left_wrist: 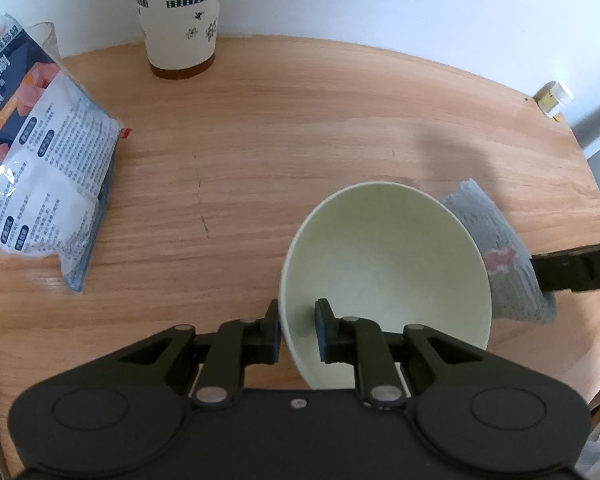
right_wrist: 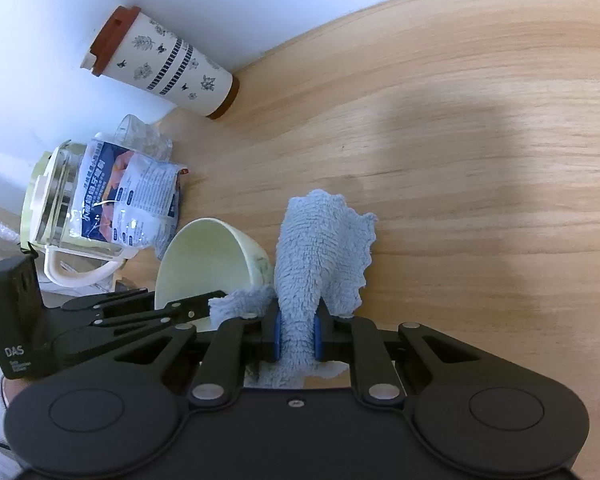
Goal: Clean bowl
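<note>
A pale green bowl [left_wrist: 384,276] is tilted on its side over the wooden table, its opening toward the left wrist camera. My left gripper [left_wrist: 298,330] is shut on the bowl's near rim, one finger outside, one inside. The bowl also shows in the right wrist view [right_wrist: 208,256]. My right gripper [right_wrist: 297,336] is shut on a fluffy light blue cloth [right_wrist: 320,256], which hangs beside the bowl's outer wall. In the left wrist view the cloth [left_wrist: 500,248] lies just right of the bowl, with the right gripper's finger entering from the right edge.
A white patterned tumbler [left_wrist: 178,12] with a brown base stands at the table's back by the wall. A printed plastic packet [left_wrist: 40,168] lies at the left, leaning on a glass kettle [right_wrist: 56,204]. A small white-capped bottle [left_wrist: 554,98] sits at the far right edge.
</note>
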